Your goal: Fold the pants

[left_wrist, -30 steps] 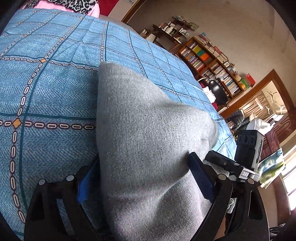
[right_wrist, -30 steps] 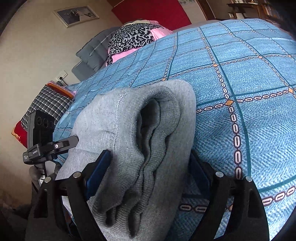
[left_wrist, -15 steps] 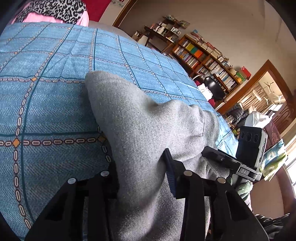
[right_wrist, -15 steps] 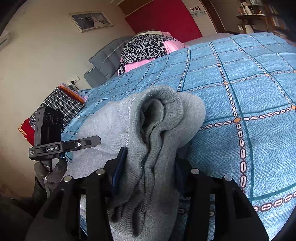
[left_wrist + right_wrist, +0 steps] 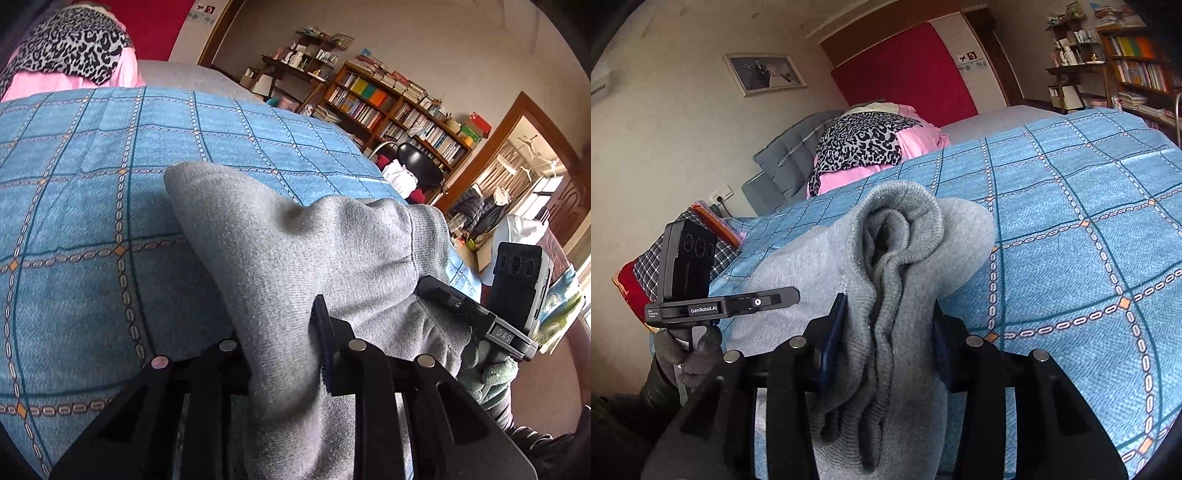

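Observation:
Grey sweatpants (image 5: 295, 251) lie folded on a blue checked bedspread (image 5: 92, 221). My left gripper (image 5: 284, 339) is shut on one corner of the pants' near edge. My right gripper (image 5: 886, 332) is shut on the other corner, at the bunched ribbed cuffs (image 5: 897, 236). Both pinched ends are raised off the bed and the cloth sags between them. The right gripper's device (image 5: 517, 291) shows at the right of the left wrist view. The left gripper's device (image 5: 690, 288) shows at the left of the right wrist view.
A leopard-print and pink bedding pile (image 5: 871, 144) sits at the head of the bed. A plaid cushion (image 5: 650, 266) lies at the bedside. Bookshelves (image 5: 399, 107), a black chair (image 5: 417, 162) and an open doorway (image 5: 517, 177) stand beyond the bed.
Both grippers closed from open onto the pants' near edge and lifted it. The cameras tilted up and more of the room came into view.

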{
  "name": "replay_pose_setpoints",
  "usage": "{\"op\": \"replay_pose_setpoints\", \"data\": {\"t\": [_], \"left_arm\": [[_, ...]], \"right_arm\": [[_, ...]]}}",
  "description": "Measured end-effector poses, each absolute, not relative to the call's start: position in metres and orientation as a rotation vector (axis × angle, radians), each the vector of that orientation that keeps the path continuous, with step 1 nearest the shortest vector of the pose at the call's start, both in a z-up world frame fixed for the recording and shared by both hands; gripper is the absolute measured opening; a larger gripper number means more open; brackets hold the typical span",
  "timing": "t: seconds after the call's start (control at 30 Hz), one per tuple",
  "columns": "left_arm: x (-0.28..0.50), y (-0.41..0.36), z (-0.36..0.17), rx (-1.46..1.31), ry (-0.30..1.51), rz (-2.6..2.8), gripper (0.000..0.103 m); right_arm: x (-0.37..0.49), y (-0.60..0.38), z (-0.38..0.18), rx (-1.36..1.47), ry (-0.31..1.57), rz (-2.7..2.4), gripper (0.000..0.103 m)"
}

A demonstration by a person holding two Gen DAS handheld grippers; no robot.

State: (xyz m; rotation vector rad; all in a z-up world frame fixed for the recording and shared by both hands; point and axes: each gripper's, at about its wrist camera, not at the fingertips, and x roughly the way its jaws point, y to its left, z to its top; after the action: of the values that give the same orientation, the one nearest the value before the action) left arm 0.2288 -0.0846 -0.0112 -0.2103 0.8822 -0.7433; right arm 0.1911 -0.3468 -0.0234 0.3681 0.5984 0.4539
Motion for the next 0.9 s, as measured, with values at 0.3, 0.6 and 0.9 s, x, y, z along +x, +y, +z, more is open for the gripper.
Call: {"op": "replay_pose_setpoints", "data": {"t": [0.3,0.6,0.9], "left_arm": [[0.316,-0.162,0.003,-0.189,0.830,-0.782,0.023],[0.400,-0.225,-0.017,-0.184,0.827,-0.815,0.023],[0.433,-0.239,-0.064,-0.191,0.898,-0.747,0.054]], "right_arm": [[0.259,-0.411,-0.003,0.348,0.530,0.321,0.043],[0.332,-0.462,-0.020,0.327,0.541,0.214,0.043],[0.368,-0.493,-0.066,0.426,0.618,0.185,0.044]]}}
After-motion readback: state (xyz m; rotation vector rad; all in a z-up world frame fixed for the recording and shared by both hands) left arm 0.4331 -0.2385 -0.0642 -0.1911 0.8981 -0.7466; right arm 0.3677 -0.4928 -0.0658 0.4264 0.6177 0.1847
